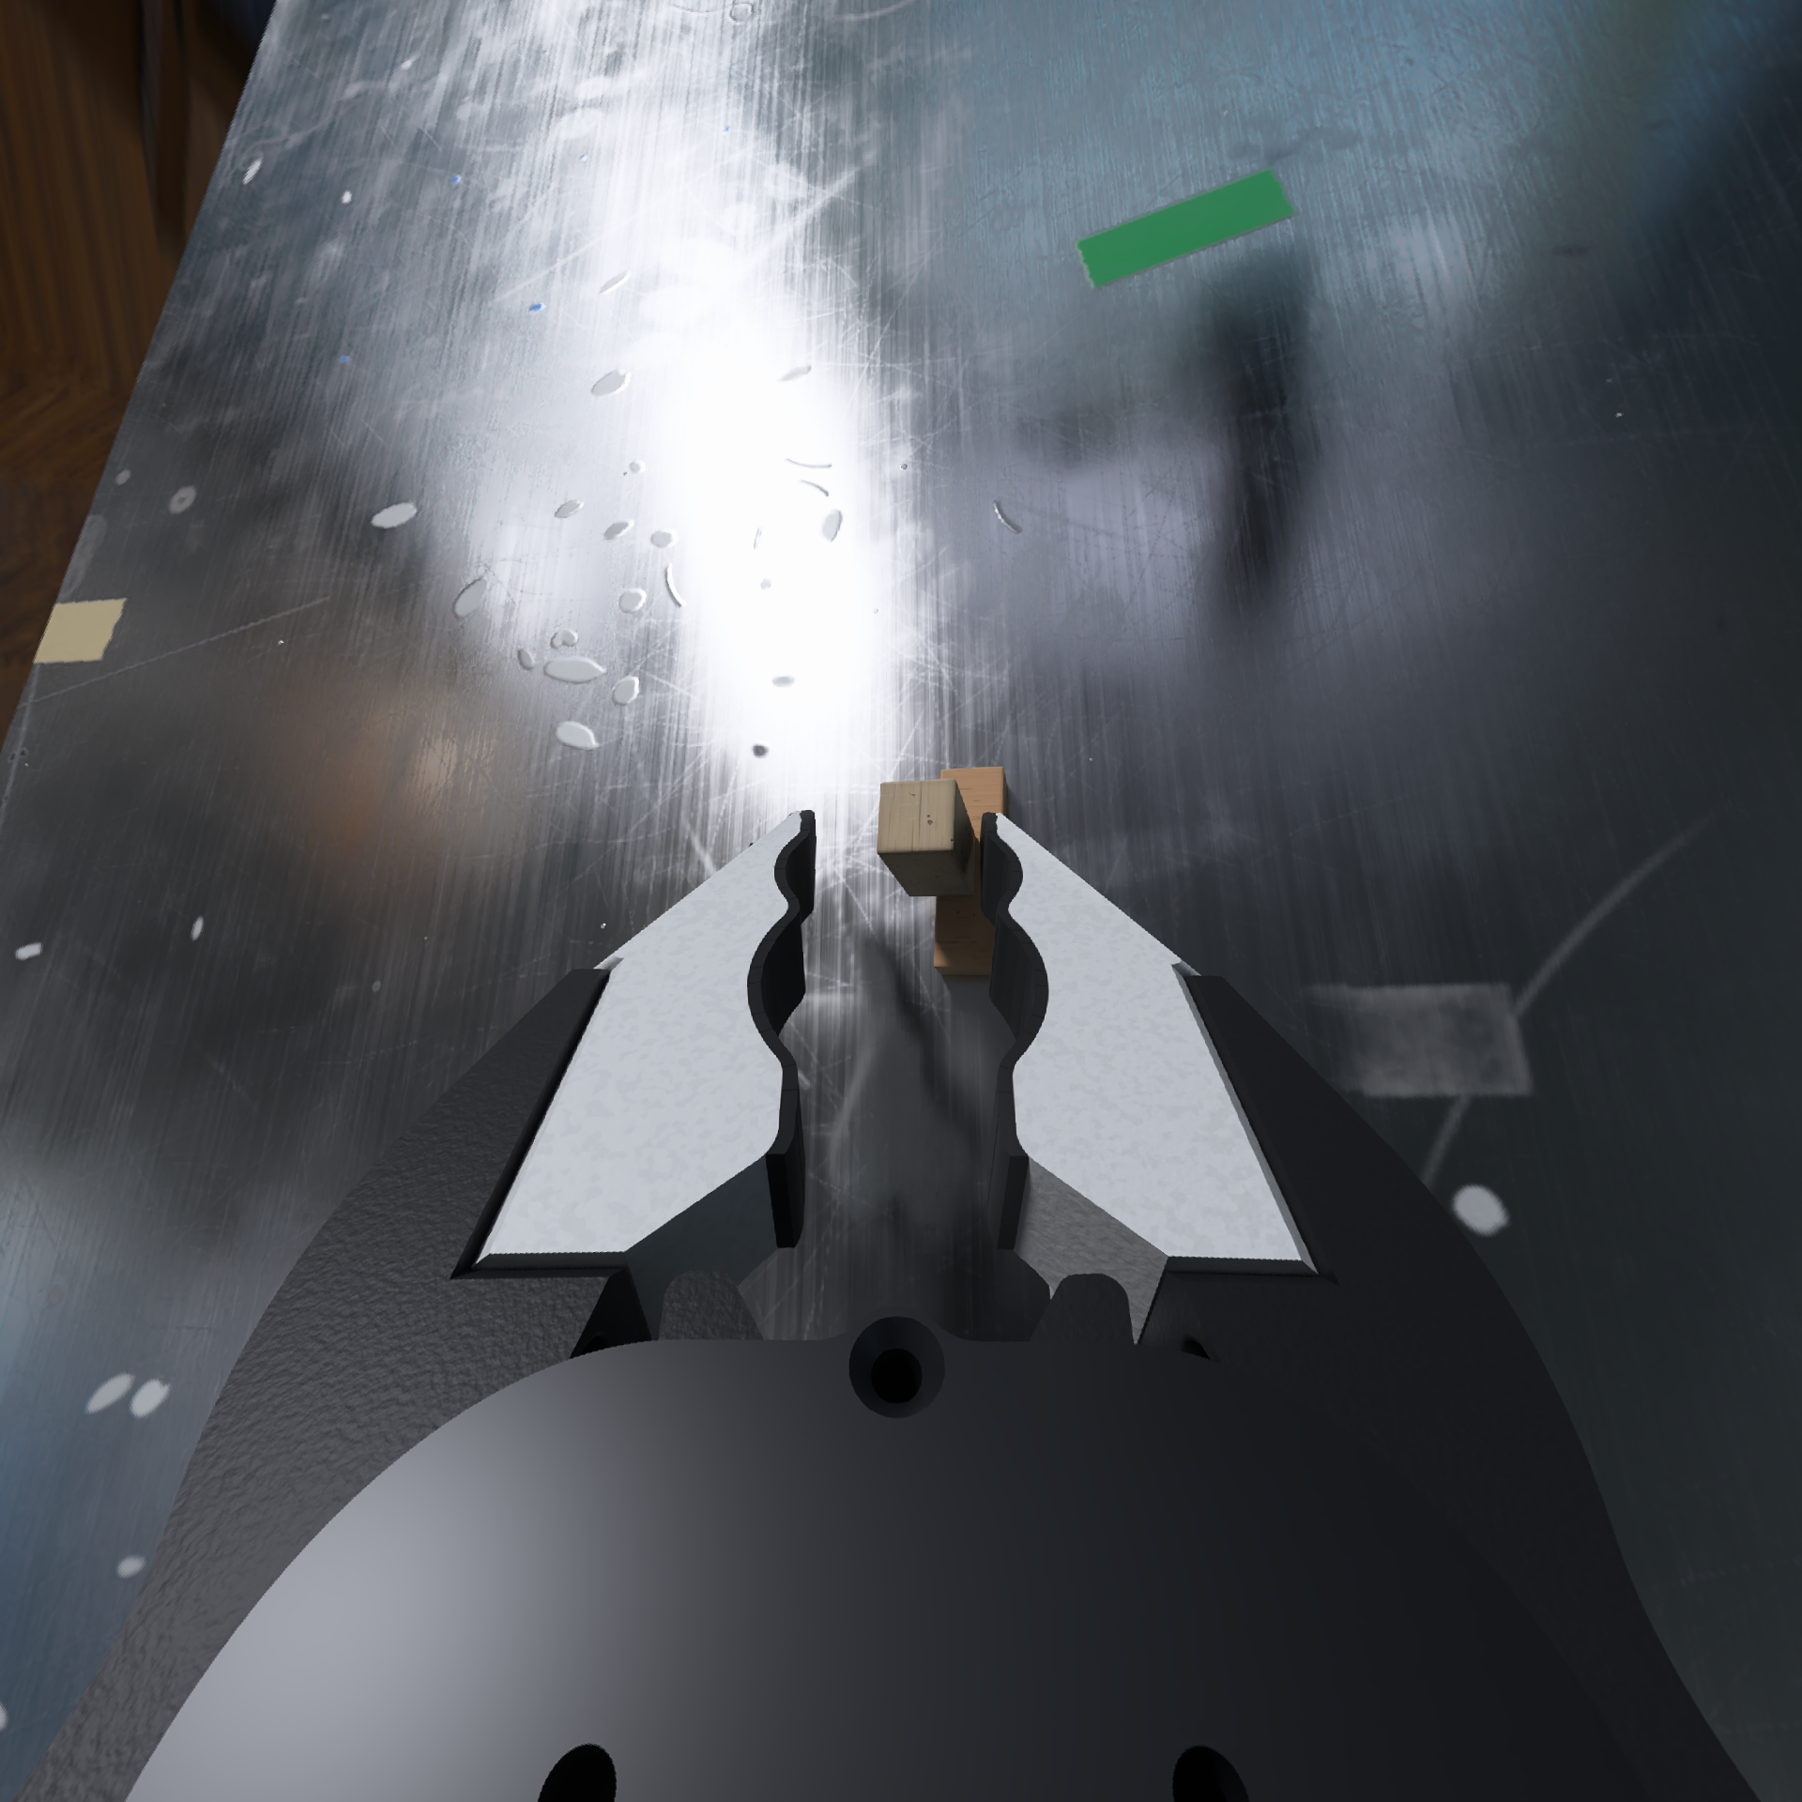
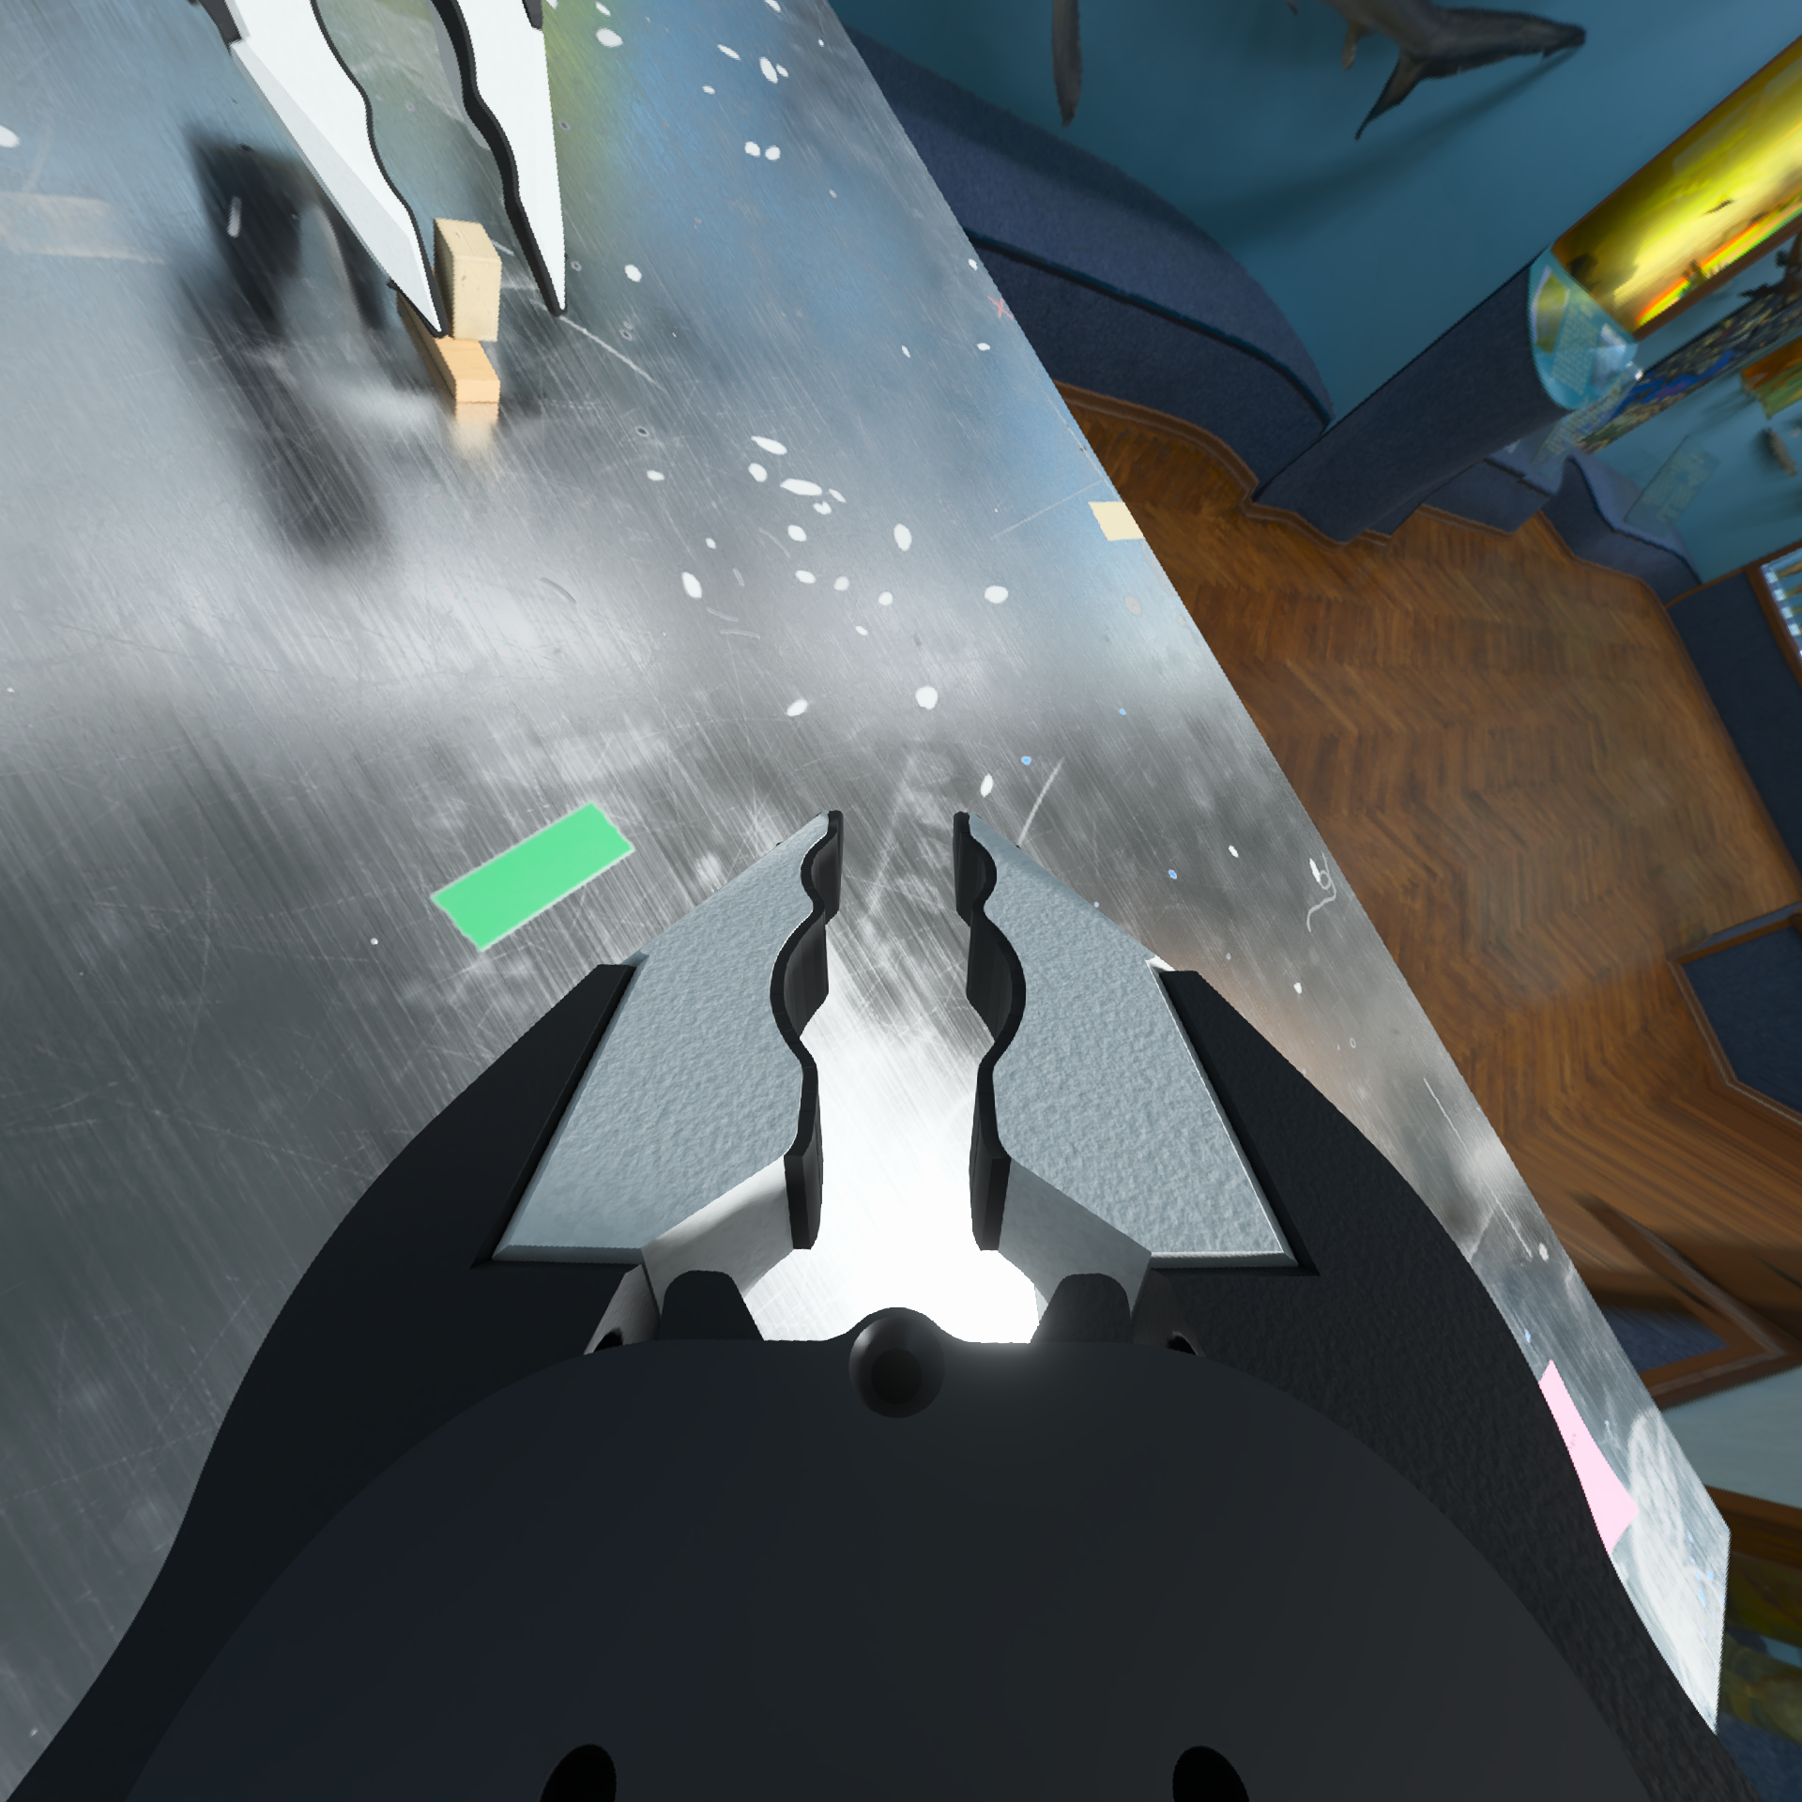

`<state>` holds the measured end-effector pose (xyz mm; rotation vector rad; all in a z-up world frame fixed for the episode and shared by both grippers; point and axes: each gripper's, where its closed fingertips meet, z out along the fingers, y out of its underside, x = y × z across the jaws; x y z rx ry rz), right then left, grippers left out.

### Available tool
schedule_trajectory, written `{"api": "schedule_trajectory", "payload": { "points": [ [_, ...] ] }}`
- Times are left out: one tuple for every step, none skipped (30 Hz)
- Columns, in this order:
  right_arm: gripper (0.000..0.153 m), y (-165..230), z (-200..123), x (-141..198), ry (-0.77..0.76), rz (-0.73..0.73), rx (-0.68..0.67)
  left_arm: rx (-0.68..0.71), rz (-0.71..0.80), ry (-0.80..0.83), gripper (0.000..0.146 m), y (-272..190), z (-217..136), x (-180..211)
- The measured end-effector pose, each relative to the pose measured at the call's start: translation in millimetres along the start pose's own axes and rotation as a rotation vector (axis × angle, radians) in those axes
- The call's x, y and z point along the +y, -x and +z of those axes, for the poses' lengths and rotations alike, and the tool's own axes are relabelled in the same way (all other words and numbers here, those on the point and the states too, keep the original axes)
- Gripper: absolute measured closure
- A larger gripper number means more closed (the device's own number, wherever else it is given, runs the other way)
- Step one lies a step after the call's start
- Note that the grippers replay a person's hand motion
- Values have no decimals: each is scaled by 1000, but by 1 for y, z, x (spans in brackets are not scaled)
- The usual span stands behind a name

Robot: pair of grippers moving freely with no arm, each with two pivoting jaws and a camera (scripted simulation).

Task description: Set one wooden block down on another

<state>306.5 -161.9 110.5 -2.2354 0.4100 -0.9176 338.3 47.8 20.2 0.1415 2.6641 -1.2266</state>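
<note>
Pale wooden block [image 1: 921,846] is sitting atop the darker wooden block [image 1: 965,936] on the scratched metal table [image 1: 390,878]. Left gripper [image 1: 897,829] is hovering there, jaws spread, gripping nothing. Right gripper [image 2: 897,829] is hanging well apart near the green tape [image 2: 531,875], jaws spread, empty.

A museum-like exhibit hall is suggested: hung shark models [image 2: 1443,49], blue walls [image 2: 1219,195], parquet floor [image 2: 1414,731], a scratched metal desk [image 2: 293,731].
</note>
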Motion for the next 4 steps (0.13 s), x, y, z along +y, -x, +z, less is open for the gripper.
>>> {"api": "schedule_trajectory", "payload": {
  "points": [
    [130, 0, -1, 1, 3, 0, 3, 0, 1, 2, 113, 0, 0, 0],
    [130, -1, -1, 2, 7, 0, 4, 0, 1, 3, 113, 0, 0, 0],
    [130, -2, -2, 4, 12, 0, 7, 0, 2, 4, 113, 0, 0, 0],
    [130, -2, -2, 6, 18, 0, 10, 0, 2, 4, 113, 0, 0, 0]
  ]
}}
